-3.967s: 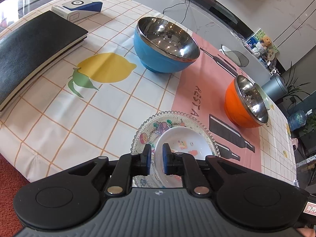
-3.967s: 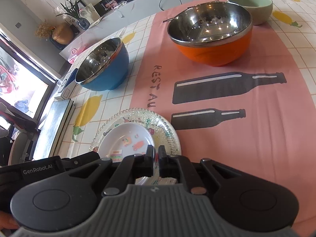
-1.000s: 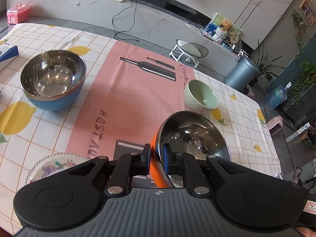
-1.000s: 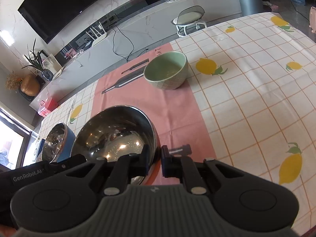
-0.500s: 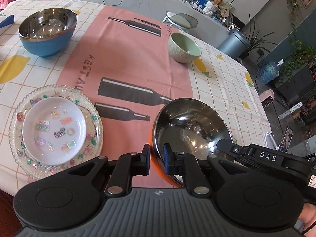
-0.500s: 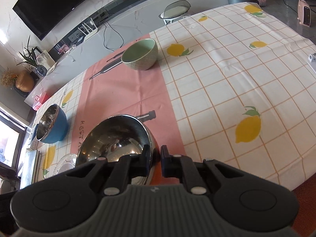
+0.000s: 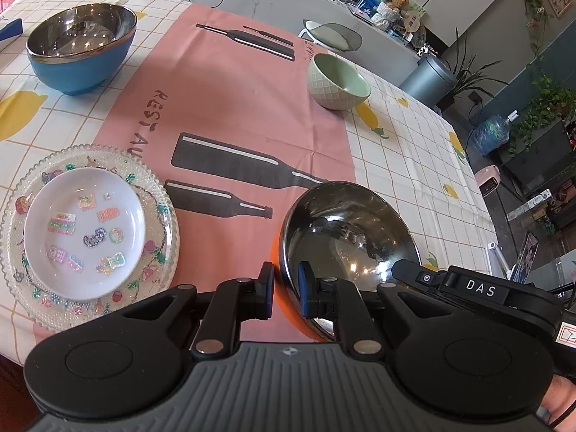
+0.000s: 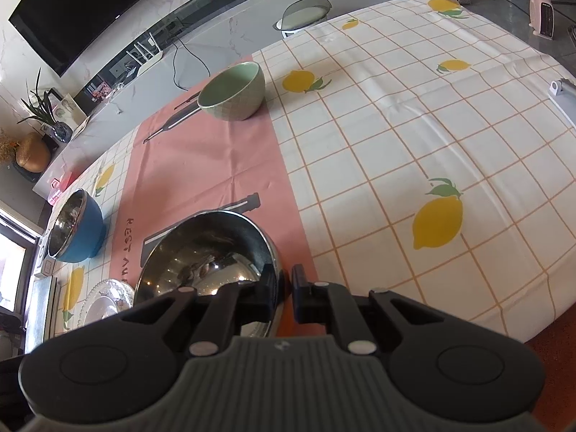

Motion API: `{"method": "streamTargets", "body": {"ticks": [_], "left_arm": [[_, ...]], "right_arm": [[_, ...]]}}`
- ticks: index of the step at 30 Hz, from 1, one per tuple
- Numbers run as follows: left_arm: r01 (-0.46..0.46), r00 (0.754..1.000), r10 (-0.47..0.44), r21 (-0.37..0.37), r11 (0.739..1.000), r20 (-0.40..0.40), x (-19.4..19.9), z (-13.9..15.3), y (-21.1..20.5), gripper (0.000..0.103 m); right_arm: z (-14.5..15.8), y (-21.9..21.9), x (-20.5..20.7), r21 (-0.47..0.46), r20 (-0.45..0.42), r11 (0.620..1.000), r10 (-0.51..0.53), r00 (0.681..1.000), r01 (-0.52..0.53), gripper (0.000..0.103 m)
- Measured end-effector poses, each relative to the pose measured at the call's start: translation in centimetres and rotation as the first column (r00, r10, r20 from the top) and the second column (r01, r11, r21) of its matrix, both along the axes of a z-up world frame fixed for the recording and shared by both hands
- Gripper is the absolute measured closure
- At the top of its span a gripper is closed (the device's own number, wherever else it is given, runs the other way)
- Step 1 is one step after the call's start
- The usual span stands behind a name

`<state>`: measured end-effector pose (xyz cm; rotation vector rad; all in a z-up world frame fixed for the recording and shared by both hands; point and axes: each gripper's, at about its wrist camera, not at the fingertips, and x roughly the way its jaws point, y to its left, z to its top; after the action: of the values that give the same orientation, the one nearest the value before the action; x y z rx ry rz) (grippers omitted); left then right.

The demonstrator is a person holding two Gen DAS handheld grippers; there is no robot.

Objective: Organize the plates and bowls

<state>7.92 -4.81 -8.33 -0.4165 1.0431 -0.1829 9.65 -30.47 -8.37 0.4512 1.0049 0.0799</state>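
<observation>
Two handheld grippers clamp one orange steel-lined bowl (image 7: 345, 237) near the table's front edge, left gripper (image 7: 286, 289) pinching its left rim, right gripper (image 8: 284, 293) its right rim, stacked plates (image 7: 86, 230) beside, blue bowl (image 7: 81, 46) and green bowl (image 7: 338, 81) toward the far edge.

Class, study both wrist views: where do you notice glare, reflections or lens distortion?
Left wrist view: bright highlights and dark reflections inside the orange bowl; glints in the blue bowl; table edges bow outward. Right wrist view: the tablecloth grid curves strongly, and the window at the far left is blown out white.
</observation>
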Motion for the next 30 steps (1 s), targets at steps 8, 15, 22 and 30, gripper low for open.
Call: {"method": "streamTargets", "body": {"ticks": [8,15,22,30], "left_arm": [[0.009,1.000,-0.009,0.013,1.000,0.011,0.5,0.1,-0.5,0.088],[0.004,1.000,-0.004,0.004,1.000,0.006,0.5,0.0,-0.3,0.084],[0.014,0.999,-0.015,0.021,1.000,0.040,0.2,0.8,-0.1,0.071],[0.010,0.992,-0.018,0.065,0.998,0.124,-0.4,2.8,1.1,0.064]], "right_arm": [[-0.1,-0.3,0.9,-0.004,0.001,1.000,-0.008,1.000,0.008,0.096],[0.1,0.0,0.8,-0.032,0.019,0.999,-0.005,1.000,0.006,0.091],[1.3,0.4,0.3,-0.100,0.070,0.995,0.016,0.997,-0.008,0.077],[3.9,2.2,-0.6,-0.171,0.194,0.983,0.100,0.976,-0.067,0.062]]}}
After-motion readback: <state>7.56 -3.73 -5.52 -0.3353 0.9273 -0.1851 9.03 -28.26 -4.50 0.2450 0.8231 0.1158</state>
